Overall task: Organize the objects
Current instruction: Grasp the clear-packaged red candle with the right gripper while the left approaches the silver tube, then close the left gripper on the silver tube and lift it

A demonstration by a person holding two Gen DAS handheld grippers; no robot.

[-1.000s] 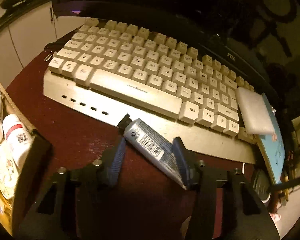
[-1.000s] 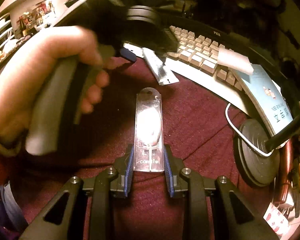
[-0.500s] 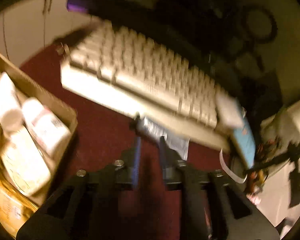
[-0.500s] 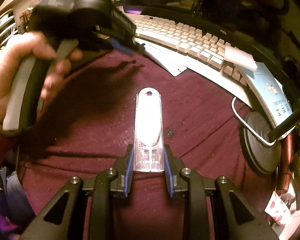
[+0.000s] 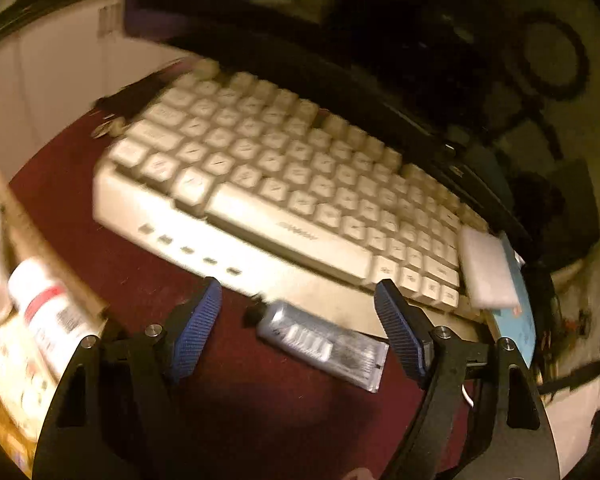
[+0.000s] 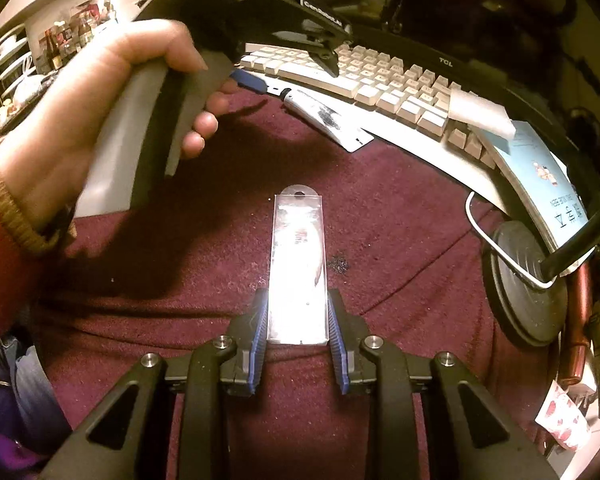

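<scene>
A silver tube [image 5: 320, 340] with a black cap and a barcode lies on the dark red cloth against the front edge of the white keyboard [image 5: 284, 184]. My left gripper [image 5: 298, 308] is open wide, its blue pads either side of the tube and apart from it. The tube also shows in the right wrist view [image 6: 328, 118], with the left gripper [image 6: 296, 64] over it. My right gripper [image 6: 297, 312] is shut on a clear flat plastic case [image 6: 297, 268], held above the cloth.
A cardboard box [image 5: 48, 264] with white bottles [image 5: 46, 308] stands at the left. A white foam block [image 5: 486, 272] and a light blue booklet [image 6: 548, 184] lie on the keyboard's right end. A black round stand base [image 6: 524, 284] with a white cable sits at the right. A monitor stands behind.
My left gripper was shut on the tube half a second ago; it has opened wide and the tube lies free on the cloth. The case in my right gripper has tilted and glares.
</scene>
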